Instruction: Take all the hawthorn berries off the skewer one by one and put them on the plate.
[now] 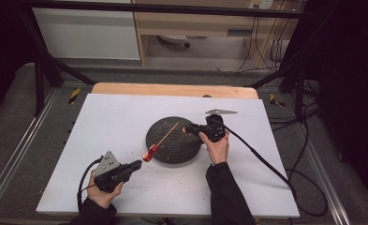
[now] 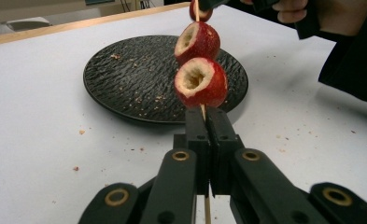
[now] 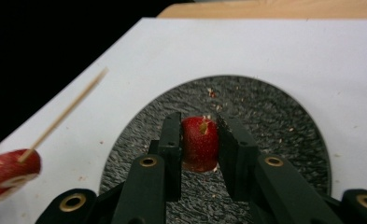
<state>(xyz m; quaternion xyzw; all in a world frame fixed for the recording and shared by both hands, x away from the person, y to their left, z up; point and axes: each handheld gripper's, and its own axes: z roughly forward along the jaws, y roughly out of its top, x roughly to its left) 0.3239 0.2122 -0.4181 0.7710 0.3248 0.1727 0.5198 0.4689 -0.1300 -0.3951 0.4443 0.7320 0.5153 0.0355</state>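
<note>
my left gripper [image 2: 204, 116] is clamped on the skewer [image 1: 166, 134] (two hawthorns already on), right gripper [image 3: 200, 135] pinching a third [image 3: 200, 142]; next i line it up with the tip.

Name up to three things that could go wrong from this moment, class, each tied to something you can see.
1. The right gripper clamps a soft red fruit piece; it could get crushed.
2. The left gripper holds the thin skewer at its end; it may wobble or snap.
3. The skewered fruit might slide off beside the black plate.
</note>
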